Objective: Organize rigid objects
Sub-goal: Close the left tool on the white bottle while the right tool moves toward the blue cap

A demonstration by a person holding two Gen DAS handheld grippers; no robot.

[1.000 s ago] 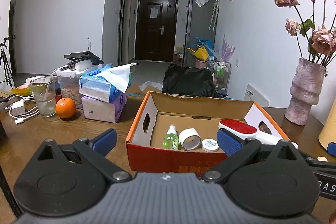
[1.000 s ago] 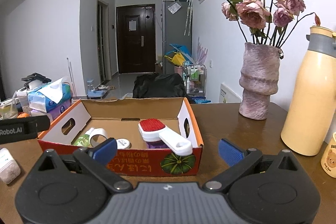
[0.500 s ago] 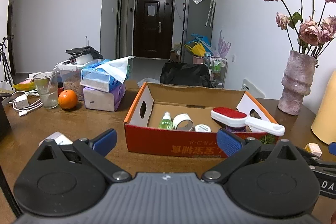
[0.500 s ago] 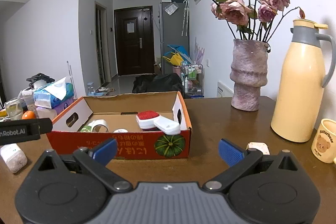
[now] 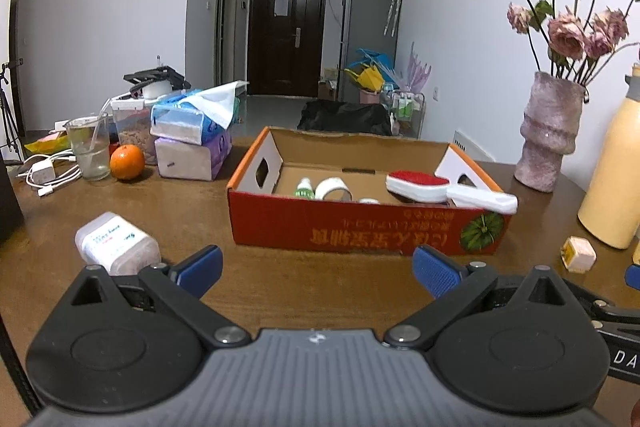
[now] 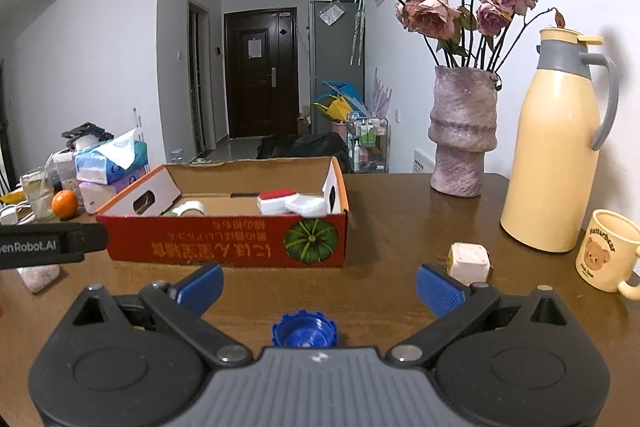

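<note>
- Left wrist view: my left gripper (image 5: 316, 267) is spread wide, holding nothing, above the wooden table (image 5: 168, 211).
- Small white jar (image 5: 116, 242) lies just beside my left finger.
- Cardboard box (image 5: 360, 227) ahead holds a lint brush (image 5: 440, 187), tape roll (image 5: 334, 189) and green bottle (image 5: 303, 187).
- My right gripper (image 6: 318, 285) is released too; blue bottle cap (image 6: 304, 331) between its fingers, white cube (image 6: 469, 259) near the right finger.

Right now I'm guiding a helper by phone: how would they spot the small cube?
Find the tall cream thermos at the table's right end. Left of its base, on bare wood, sits the small pale cube. Unlike the bear mug nearby, it is boxy and handleless.
</note>
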